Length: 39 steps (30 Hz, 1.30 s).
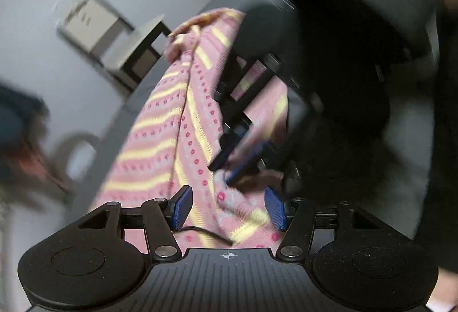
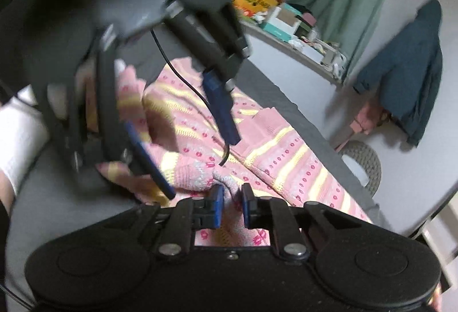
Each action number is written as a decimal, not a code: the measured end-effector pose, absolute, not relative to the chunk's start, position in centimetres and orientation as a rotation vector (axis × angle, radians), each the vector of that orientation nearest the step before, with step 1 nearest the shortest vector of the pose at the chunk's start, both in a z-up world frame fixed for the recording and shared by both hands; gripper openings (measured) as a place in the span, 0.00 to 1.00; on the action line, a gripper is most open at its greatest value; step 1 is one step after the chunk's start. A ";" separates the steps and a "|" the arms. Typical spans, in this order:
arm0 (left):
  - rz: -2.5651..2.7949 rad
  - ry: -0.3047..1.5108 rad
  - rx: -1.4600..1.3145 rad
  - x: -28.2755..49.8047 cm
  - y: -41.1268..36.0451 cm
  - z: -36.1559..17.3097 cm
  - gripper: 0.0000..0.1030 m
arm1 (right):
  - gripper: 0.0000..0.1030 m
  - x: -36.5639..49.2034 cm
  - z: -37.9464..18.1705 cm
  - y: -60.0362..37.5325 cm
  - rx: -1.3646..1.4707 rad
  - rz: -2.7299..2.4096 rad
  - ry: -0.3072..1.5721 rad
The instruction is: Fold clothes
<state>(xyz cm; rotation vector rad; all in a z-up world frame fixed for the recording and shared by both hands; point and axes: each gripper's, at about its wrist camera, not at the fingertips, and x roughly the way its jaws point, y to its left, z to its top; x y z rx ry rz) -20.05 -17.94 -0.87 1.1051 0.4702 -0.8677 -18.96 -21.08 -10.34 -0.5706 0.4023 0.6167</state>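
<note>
The pink knitted garment (image 2: 274,157), striped yellow with rows of red dots, lies rumpled on a dark grey surface (image 2: 289,100). The right gripper (image 2: 232,207) has its blue pads pinched on a bunched fold of it. The left gripper (image 1: 229,210) has jaws spread wide, knit between them but ungripped. Bare grey runs along the garment's far edge. A teal jacket (image 2: 406,68) hangs beyond.
</note>
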 end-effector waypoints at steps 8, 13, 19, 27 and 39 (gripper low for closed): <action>-0.769 0.403 1.228 -20.3 -20.2 -2.5 0.26 | 0.12 -18.3 -9.2 -22.9 -0.427 0.647 0.438; -0.787 0.434 1.194 -19.6 -20.3 -2.2 0.13 | 0.14 -18.6 -8.9 -23.7 -0.425 0.660 0.454; -0.806 0.459 1.057 -19.2 -18.5 -0.2 0.13 | 0.38 -20.5 -8.1 -25.1 -0.507 0.581 0.480; -0.924 0.387 1.030 -22.6 -17.4 1.0 0.13 | 0.59 -25.2 -9.0 -18.2 -1.056 0.518 0.309; -1.103 0.332 0.937 -25.1 -14.9 1.5 0.13 | 0.28 -29.3 -10.0 -14.5 -1.329 0.534 0.439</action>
